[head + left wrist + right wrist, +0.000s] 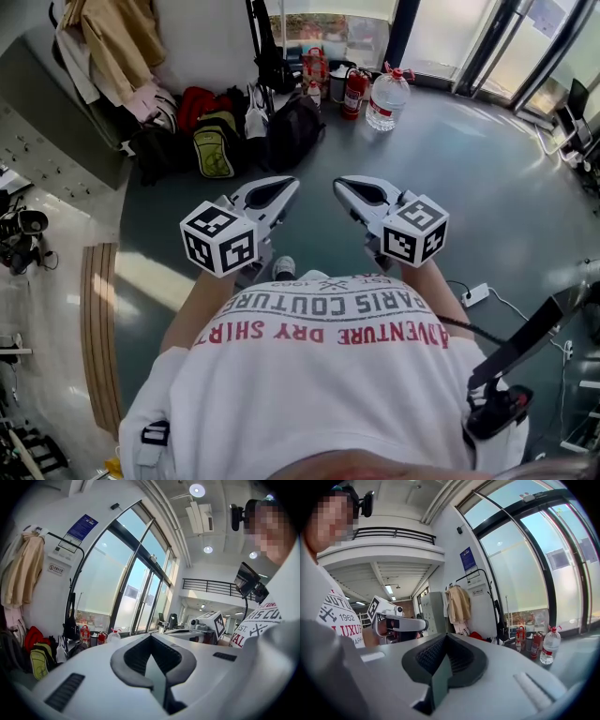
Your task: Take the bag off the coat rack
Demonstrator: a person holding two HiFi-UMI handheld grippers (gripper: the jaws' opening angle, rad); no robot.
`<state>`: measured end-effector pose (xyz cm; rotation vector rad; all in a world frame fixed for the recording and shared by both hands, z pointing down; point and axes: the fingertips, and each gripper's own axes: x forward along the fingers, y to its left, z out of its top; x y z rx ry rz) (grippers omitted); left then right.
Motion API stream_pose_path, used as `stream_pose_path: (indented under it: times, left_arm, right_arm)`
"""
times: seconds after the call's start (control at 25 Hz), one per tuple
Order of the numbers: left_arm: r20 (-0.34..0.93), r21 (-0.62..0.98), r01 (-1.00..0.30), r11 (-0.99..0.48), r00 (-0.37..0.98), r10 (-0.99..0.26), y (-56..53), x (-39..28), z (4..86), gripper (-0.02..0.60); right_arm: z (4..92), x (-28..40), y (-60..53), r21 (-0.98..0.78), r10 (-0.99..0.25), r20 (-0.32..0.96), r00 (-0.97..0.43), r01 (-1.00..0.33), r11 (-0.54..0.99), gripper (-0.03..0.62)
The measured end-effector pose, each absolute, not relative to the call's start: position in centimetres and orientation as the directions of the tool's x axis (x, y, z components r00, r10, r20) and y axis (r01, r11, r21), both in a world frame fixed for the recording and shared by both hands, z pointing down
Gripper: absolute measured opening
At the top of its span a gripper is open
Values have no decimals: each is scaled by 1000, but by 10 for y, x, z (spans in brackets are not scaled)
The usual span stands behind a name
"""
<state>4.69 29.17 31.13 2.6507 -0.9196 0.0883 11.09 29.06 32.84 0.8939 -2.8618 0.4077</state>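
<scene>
Where a white wall (49, 599) runs along the far left, the coat rack (79, 573) stands with a beige coat (23, 569) draped on it. The head view looks down on a red bag (197, 103) and a yellow-green backpack (216, 150) heaped beneath; only the two gripper views show the rack's curved top bar. The bag (70, 625), slim and black, hangs by long straps along the rack's upright. The left claw (286, 184) and the right claw (342, 185) both have jaws pressed together, gripping nothing, well apart from it. A water bottle (387, 98) stands rightmost.
</scene>
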Motion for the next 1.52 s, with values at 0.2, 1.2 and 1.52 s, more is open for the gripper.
stream_pose_path:
  times: [0.2,1.2,1.52]
  left_arm:
    - [174,277,-601,-749,798,-576,282,56,309,2]
    - [208,368,-663,-652,742,-637,-151,-100,361,2]
    - [179,330,-684,-650,722,-669,-246,-134,345,2]
  right_arm:
    - [326,122,280,-278,-544,160,-824,-566,776,2]
    - [388,-8,-153,-292,-520,286,-805,-590,753,2]
    - [358,-39,-248,-279,-518,201,-832,-555,783,2]
